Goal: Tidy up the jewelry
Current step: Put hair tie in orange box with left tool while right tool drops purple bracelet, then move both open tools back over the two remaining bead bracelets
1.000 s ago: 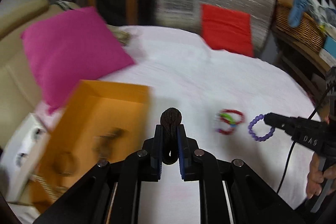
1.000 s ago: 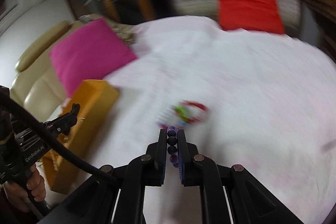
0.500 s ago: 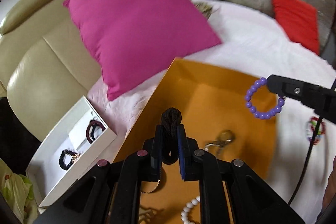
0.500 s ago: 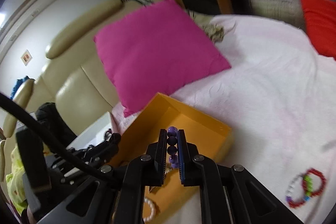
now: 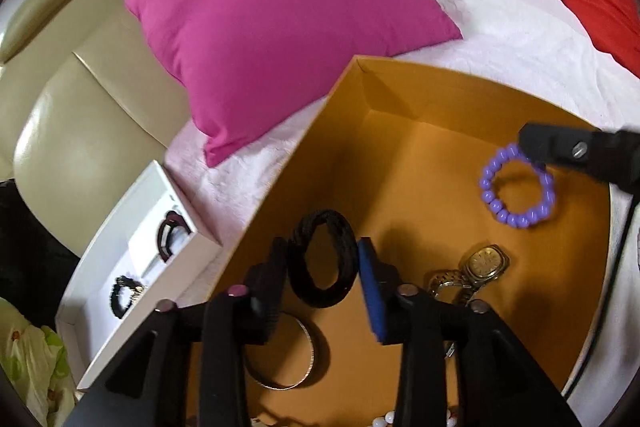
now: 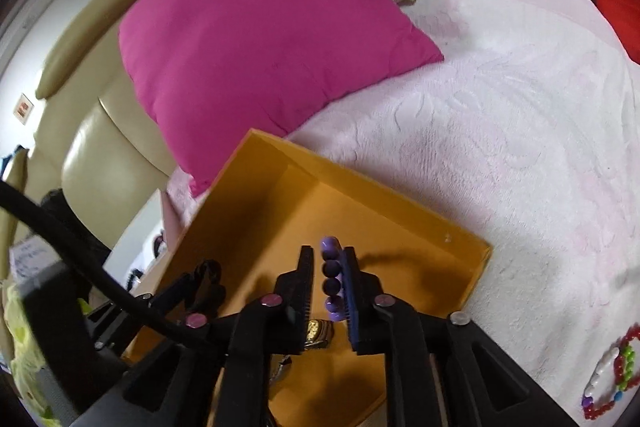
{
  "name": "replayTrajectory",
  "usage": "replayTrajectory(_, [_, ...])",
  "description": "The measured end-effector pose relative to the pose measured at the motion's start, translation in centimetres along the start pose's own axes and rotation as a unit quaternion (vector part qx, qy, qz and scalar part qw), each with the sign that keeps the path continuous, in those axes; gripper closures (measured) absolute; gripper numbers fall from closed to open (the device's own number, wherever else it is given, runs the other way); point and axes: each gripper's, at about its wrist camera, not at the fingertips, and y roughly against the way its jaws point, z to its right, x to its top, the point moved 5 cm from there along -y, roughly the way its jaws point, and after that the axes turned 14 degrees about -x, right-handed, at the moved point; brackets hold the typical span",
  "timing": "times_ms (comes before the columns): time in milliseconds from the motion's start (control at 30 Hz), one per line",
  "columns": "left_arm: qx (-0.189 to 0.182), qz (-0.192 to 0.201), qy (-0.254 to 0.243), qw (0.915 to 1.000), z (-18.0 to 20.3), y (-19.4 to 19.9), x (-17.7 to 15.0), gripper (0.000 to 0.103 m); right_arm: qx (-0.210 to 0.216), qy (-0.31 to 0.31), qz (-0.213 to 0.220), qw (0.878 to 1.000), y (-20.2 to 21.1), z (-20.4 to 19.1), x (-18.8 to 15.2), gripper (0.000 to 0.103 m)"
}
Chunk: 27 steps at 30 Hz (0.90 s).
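An open orange box (image 5: 416,107) lies on the pink bedspread; it also shows in the right wrist view (image 6: 400,219). My left gripper (image 5: 322,267) is over the box with its jaws spread; a dark brown hair band (image 5: 322,263) sits loose between them. My right gripper (image 6: 326,279) is over the box too, jaws slightly apart, with the purple bead bracelet (image 6: 331,277) between them; the bracelet hangs from its tip in the left wrist view (image 5: 518,187). A gold watch (image 5: 480,265), a metal bangle (image 5: 288,359) and white beads lie in the box.
A magenta pillow (image 5: 272,11) rests behind the box against a beige headboard (image 5: 80,131). A white tray (image 5: 136,259) with dark bracelets sits left of the box. Colourful bead bracelets (image 6: 612,371) lie on the bedspread (image 6: 500,107) at right. A red cushion (image 5: 596,3) is far right.
Both grippers moved left from the bedspread to over the orange box. The left jaws opened and the hair band hangs loose. The right jaws parted slightly around the purple bracelet.
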Motion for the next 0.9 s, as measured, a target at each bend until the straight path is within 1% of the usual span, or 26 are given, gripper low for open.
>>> replayTrajectory(33, [0.007, 0.005, 0.000, 1.0000, 0.0, 0.5, 0.1, 0.056, 0.008, -0.004, 0.007, 1.000, 0.6, 0.2, 0.2, 0.076])
replayTrajectory(67, [0.012, 0.011, -0.001, 0.9999, -0.1, 0.9, 0.1, 0.056, 0.016, -0.009, 0.015, 1.000, 1.3, 0.5, 0.4, 0.073])
replayTrajectory(200, [0.025, 0.037, -0.014, 0.9989, 0.7, 3.6, 0.2, 0.055, 0.026, -0.026, 0.054, 0.998, 4.5, 2.3, 0.5, 0.073])
replayTrajectory(367, [0.016, 0.067, -0.033, 0.9971, 3.2, 7.0, 0.1, 0.053, 0.009, -0.039, 0.087, 0.995, 9.5, 6.6, -1.3, 0.073])
replayTrajectory(433, [0.005, 0.081, -0.043, 0.9958, 5.0, 8.5, -0.1, 0.049, -0.001, -0.048, 0.099, 0.994, 11.9, 9.2, -2.5, 0.073])
replayTrajectory(467, [-0.007, 0.090, -0.053, 0.9945, 6.7, 9.4, -0.3, 0.047, -0.006, -0.052, 0.103, 0.993, 12.9, 10.3, -3.2, 0.073])
replayTrajectory(500, [-0.014, 0.094, -0.059, 0.9937, 7.6, 9.8, -0.3, 0.043, -0.012, -0.056, 0.107, 0.993, 14.0, 11.6, -4.0, 0.073])
replayTrajectory(633, [-0.059, 0.116, -0.090, 0.9875, 13.6, 11.3, -1.3, 0.042, -0.043, -0.083, 0.121, 0.988, 18.4, 17.8, -7.9, 0.073])
replayTrajectory(667, [-0.071, 0.117, -0.098, 0.9857, 15.5, 11.3, -1.7, 0.042, -0.048, -0.094, 0.121, 0.987, 19.3, 19.4, -8.9, 0.073])
replayTrajectory(700, [-0.078, 0.116, -0.102, 0.9849, 16.5, 11.2, -2.0, 0.042, -0.056, -0.109, 0.121, 0.985, 20.1, 21.3, -10.2, 0.073])
replayTrajectory(800, [-0.102, 0.109, -0.115, 0.9821, 20.5, 10.0, -3.1, 0.042, -0.067, -0.138, 0.119, 0.981, 21.4, 25.0, -12.9, 0.073])
replayTrajectory(900, [-0.119, 0.107, -0.118, 0.9800, 23.5, 8.3, -4.2, 0.042, -0.060, -0.167, 0.121, 0.977, 21.8, 27.5, -15.0, 0.073])
